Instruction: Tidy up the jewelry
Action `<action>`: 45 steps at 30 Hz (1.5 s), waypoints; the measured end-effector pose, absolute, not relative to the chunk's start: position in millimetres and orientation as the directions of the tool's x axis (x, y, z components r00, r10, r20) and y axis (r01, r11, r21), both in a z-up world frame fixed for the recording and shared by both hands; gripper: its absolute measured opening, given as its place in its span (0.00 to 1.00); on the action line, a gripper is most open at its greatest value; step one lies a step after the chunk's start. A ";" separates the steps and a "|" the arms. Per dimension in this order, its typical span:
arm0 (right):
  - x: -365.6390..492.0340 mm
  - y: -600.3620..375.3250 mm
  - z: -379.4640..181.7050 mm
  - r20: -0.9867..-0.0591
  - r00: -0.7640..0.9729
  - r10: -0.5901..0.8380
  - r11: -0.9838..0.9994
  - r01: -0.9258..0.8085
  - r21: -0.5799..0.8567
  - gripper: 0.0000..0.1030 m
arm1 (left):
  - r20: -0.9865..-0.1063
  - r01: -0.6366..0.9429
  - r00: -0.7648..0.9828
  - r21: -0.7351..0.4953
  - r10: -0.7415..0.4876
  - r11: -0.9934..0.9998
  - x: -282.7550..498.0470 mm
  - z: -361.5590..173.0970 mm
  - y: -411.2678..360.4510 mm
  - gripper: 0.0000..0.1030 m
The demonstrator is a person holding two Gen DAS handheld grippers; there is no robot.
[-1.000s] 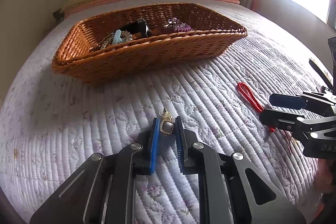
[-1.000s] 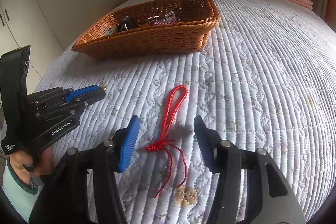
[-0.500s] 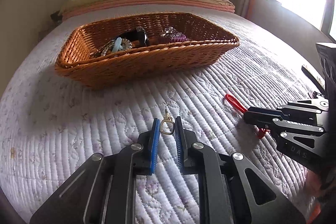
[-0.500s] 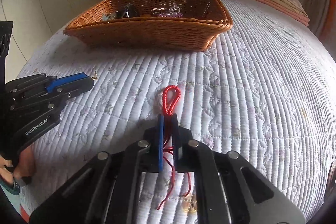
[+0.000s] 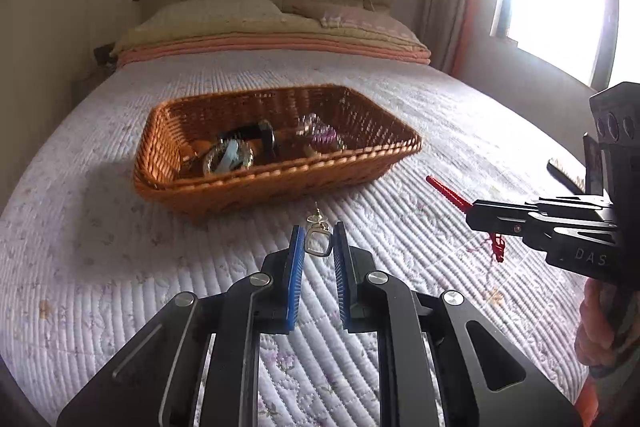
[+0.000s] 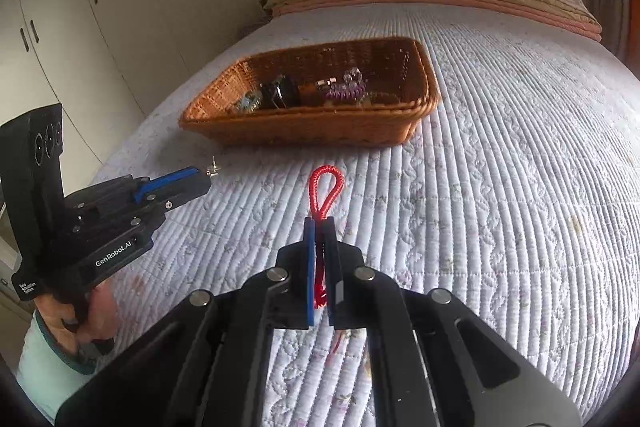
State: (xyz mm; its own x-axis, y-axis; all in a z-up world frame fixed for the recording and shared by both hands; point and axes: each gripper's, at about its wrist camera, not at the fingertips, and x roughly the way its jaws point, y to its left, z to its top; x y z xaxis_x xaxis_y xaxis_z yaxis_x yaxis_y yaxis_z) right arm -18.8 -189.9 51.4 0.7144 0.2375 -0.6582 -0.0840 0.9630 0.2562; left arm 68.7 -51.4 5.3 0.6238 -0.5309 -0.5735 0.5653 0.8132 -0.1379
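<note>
Jaws of your left gripper [image 5: 319, 242] pinched the gold earring [image 5: 318, 235] while your right gripper's [image 6: 320, 227] clamped the red cord [image 6: 325, 187], both lifted off the bed [image 6: 500, 187], seemingly for carrying to the basket [image 6: 312, 131] beyond.

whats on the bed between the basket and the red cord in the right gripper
Nothing: in the right wrist view only bare quilt lies between the wicker basket and the red cord held in the right gripper.
</note>
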 end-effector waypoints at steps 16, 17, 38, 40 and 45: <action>130.7 -190.6 121.6 -0.610 0.728 0.312 0.936 -0.124 0.330 0.03 | -0.520 0.503 0.680 -0.182 -0.517 0.845 195.3 56.7 -54.2 0.12; 142.5 -191.0 118.2 -0.620 0.720 0.311 0.935 -0.114 0.337 0.03 | -0.528 0.495 0.675 -0.195 -0.516 0.847 203.5 52.6 -53.0 0.12; 224.7 -179.6 52.9 -0.754 0.571 0.326 0.919 -0.002 0.395 0.24 | -0.590 0.442 0.659 -0.196 -0.466 0.875 234.0 8.6 -49.9 0.41; 215.5 -186.3 60.6 -0.744 0.590 0.313 0.918 0.013 0.396 0.43 | -0.578 0.446 0.666 -0.198 -0.472 0.873 225.3 15.8 -47.3 0.41; 182.8 -198.0 83.8 -0.688 0.642 0.340 0.896 0.001 0.443 0.47 | -0.535 0.465 0.699 -0.163 -0.474 0.870 190.9 42.7 -39.5 0.47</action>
